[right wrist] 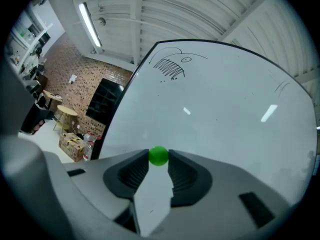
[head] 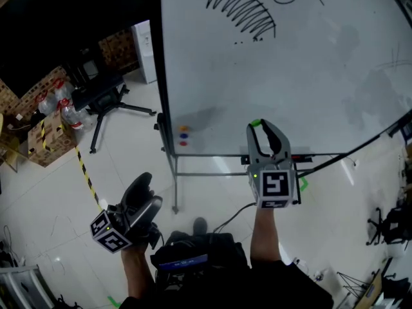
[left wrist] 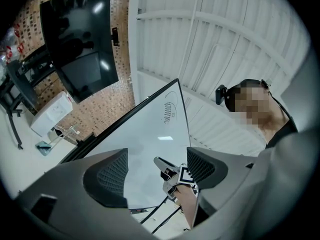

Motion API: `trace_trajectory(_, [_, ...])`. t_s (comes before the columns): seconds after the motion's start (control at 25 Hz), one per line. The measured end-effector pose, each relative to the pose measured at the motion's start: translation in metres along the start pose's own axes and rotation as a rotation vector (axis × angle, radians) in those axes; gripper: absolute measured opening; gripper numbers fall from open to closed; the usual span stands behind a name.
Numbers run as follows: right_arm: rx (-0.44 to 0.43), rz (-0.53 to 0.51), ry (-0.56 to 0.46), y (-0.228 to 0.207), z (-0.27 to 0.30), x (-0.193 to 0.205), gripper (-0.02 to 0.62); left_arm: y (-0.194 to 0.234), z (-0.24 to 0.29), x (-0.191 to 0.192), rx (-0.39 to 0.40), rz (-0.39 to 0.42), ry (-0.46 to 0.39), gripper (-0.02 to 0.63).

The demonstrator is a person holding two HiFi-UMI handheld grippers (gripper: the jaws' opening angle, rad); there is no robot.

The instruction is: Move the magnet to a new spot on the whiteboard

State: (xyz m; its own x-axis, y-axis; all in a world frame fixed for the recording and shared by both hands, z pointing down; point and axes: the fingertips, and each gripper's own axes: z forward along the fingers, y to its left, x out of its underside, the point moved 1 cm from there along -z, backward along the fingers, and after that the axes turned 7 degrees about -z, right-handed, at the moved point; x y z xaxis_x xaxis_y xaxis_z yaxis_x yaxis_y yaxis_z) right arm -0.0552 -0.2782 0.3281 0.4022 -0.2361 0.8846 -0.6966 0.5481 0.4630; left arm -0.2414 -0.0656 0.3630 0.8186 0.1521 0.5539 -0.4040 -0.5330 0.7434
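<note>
Whiteboard [head: 290,63] fills nearly everything ahead of the right gripper [head: 262,126], which is held roughly level and pointed at the lower part of the board. Its jaws are closed on the green magnet [right wrist: 159,155], pinched right at the tips so the little ball sticks out in front. That looks sensible to me, since the magnet's face can then meet the board before the jaws do. Whether it touches the surface at this moment I cannot tell. The left gripper [head: 143,188] hangs low and off to the left, away from the board, with its jaws apart and nothing between them; I take it as simply kept out of the way. Above and to either side of the right gripper the board is bare, so there is plenty of room to carry the magnet. A scribbled drawing [head: 241,8] sits far up from the tips, and three small magnets [head: 184,134] cluster to their left near the board's left edge. Just beneath the gripper runs the bottom rail [head: 212,154], with a dark cable [head: 360,145] slanting off to its right, so downward there is little room.
</note>
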Motion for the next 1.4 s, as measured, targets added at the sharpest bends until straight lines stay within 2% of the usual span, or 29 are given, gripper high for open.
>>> trace_trajectory(0.2, [-0.066, 0.002, -0.012, 0.02, 0.007, 0.001, 0.15, 0.004, -0.002, 0.006, -0.031, -0.006, -0.017, 0.364])
trace_trajectory(0.32, [-0.076, 0.001, -0.008, 0.029, 0.009, 0.0, 0.15, 0.007, -0.002, 0.002, -0.025, -0.016, -0.013, 0.364])
trace_trajectory(0.52, [-0.057, 0.002, 0.013, 0.052, 0.019, -0.003, 0.15, 0.015, 0.0, -0.012, 0.018, -0.039, 0.036, 0.364])
trace_trajectory(1.0, [-0.023, 0.015, 0.146, 0.158, 0.067, -0.001, 0.15, 0.041, -0.029, -0.074, 0.122, -0.1, 0.181, 0.364])
trace_trajectory(1.2, [-0.008, 0.021, 0.185, 0.178, 0.083, 0.011, 0.15, 0.044, -0.032, -0.08, 0.151, -0.118, 0.237, 0.364])
trace_trajectory(1.4, [0.015, 0.023, 0.184, 0.184, 0.097, 0.011, 0.152, 0.048, -0.037, -0.083, 0.149, -0.122, 0.245, 0.364])
